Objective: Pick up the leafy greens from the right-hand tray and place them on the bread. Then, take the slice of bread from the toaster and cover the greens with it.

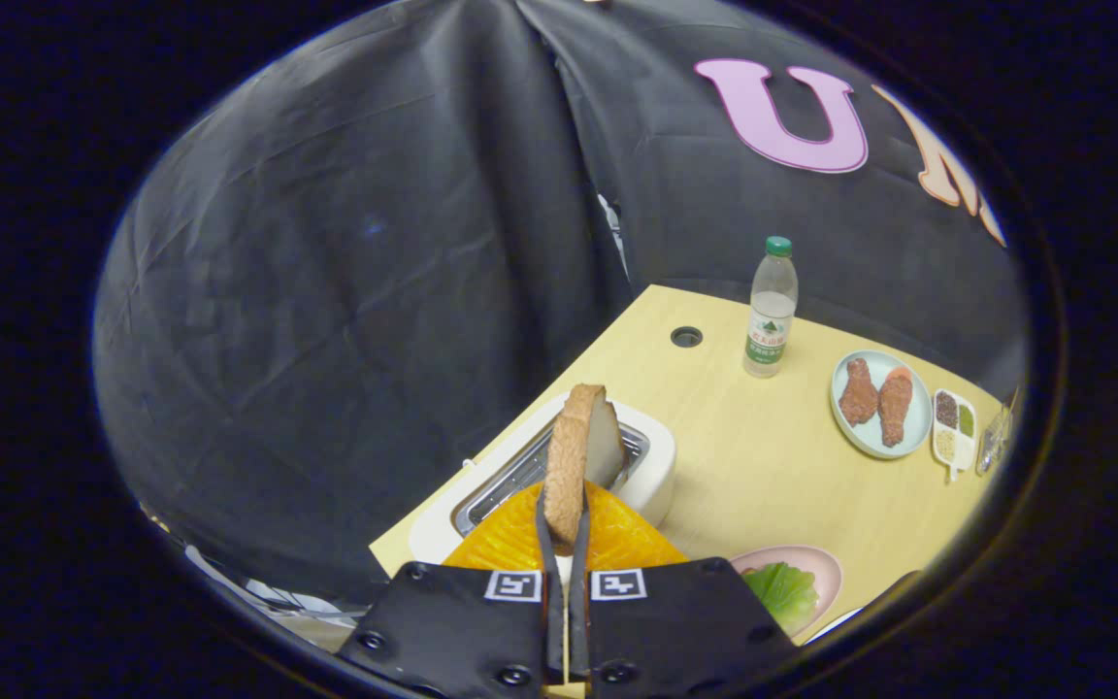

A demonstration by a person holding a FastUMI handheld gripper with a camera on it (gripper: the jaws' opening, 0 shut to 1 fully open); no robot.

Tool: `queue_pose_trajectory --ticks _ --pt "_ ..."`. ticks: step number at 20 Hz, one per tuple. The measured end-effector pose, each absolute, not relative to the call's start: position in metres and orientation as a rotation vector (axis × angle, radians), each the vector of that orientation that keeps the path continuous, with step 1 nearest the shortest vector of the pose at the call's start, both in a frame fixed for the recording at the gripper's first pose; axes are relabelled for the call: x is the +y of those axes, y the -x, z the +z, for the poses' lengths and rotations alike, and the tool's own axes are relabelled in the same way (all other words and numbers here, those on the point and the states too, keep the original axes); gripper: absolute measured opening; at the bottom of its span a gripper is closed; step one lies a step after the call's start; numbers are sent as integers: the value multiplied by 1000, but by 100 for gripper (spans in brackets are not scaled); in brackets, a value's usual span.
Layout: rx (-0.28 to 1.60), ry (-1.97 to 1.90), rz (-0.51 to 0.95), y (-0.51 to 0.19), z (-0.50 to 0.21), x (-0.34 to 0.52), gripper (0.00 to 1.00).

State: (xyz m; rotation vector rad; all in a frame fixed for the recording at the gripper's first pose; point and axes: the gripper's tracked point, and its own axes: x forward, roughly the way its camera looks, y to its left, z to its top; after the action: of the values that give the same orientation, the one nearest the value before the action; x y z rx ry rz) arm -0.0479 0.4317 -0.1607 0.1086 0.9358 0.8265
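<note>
Bread slice pinched edge-on between the gripper's fingers, above the toaster.

The gripper (pixel 565 529) has both fingers pressed against the faces of a bread slice (pixel 578 456), which stands upright with its brown, rough crust edge toward the camera and a paler cut face turned to the right. Just behind it sits a white toaster (pixel 651 466) with its metal slot open, on a pale wooden table (pixel 763 466). To the right of the fingers, a pink plate (pixel 826 568) holds leafy greens (pixel 784 590), bright and ribbed. Farther off stand a water bottle (pixel 772 311), a plate of drumsticks (pixel 879 400) and a small divided condiment dish (pixel 954 430).
</note>
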Motion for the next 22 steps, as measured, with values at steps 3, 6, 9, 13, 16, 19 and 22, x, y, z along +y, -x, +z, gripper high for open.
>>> queue_pose_trajectory --ticks 3,6,9,13,16,19,22 --pt "911 -160 800 39 -154 412 5" --pt "892 -197 782 37 -143 391 5" --pt "885 -195 751 34 -150 368 5" --pt "920 -202 678 36 -170 335 5" --pt "975 -230 610 44 -196 306 5" --pt "1023 -258 554 54 -225 281 5" --pt "1044 -297 516 63 -241 267 5"
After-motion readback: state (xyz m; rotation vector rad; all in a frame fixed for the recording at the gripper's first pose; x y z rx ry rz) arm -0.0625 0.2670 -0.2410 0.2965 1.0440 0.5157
